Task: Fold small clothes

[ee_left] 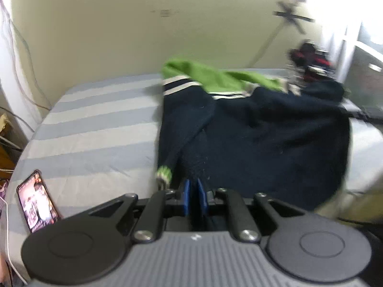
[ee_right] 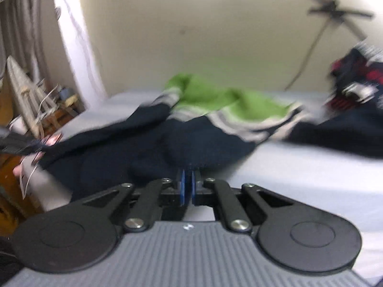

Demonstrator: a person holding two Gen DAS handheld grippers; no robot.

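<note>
The left gripper (ee_left: 194,192) sits low and level, its blue pads (ee_left: 186,196) drawn close with dark cloth pinched between them. The right gripper (ee_right: 188,186) is also low and level, pads (ee_right: 182,189) nearly together, a thin gap showing, their tips at the edge of dark cloth. Both views are blurred.

left wrist: low, close over bed (ee_left: 95,129), facing wall | right wrist: likewise | shared: navy-green garment (ee_left: 239,119)
</note>
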